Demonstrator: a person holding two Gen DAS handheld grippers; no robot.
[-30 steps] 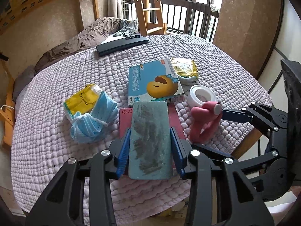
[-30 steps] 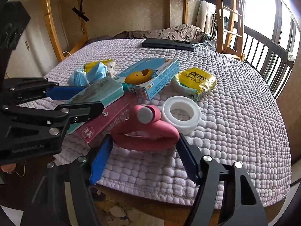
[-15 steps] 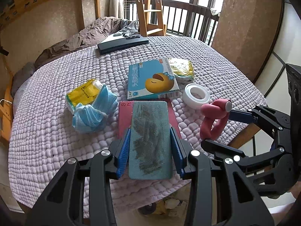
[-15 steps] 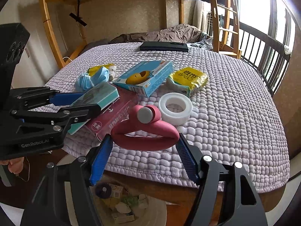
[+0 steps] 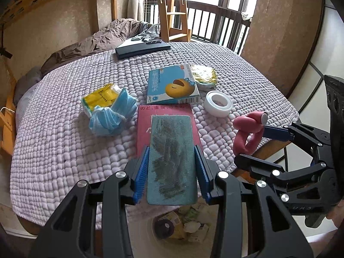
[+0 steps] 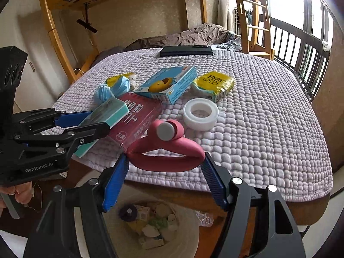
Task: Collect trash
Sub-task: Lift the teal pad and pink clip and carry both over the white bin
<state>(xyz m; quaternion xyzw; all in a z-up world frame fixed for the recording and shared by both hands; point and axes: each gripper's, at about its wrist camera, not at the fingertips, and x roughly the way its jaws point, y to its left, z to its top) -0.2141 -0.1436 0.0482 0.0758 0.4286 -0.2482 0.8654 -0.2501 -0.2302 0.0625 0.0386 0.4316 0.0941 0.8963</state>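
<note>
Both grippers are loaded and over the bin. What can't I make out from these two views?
- Trash bin: both views show only part; gripper arms cover its sides, frame bottom cuts it.
- Bin contents: too small to identify.
- Red box: left view, the sponge covers its middle.
- Pink gadget: underside hidden, right view.

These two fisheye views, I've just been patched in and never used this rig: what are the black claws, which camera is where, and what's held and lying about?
The claws are hand-held grippers, one in each of a person's hands, with a camera on each looking along its fingers.

Left wrist view: the left gripper is shut on a teal sponge block. The right gripper shows at the side.

Right wrist view: the right gripper is shut on a pink looped grip.

On the quilted bed cover lie a blue box, a red box, a yellow packet, a tape roll and crumpled blue masks. Below the bed's edge a white bin holds trash.
</note>
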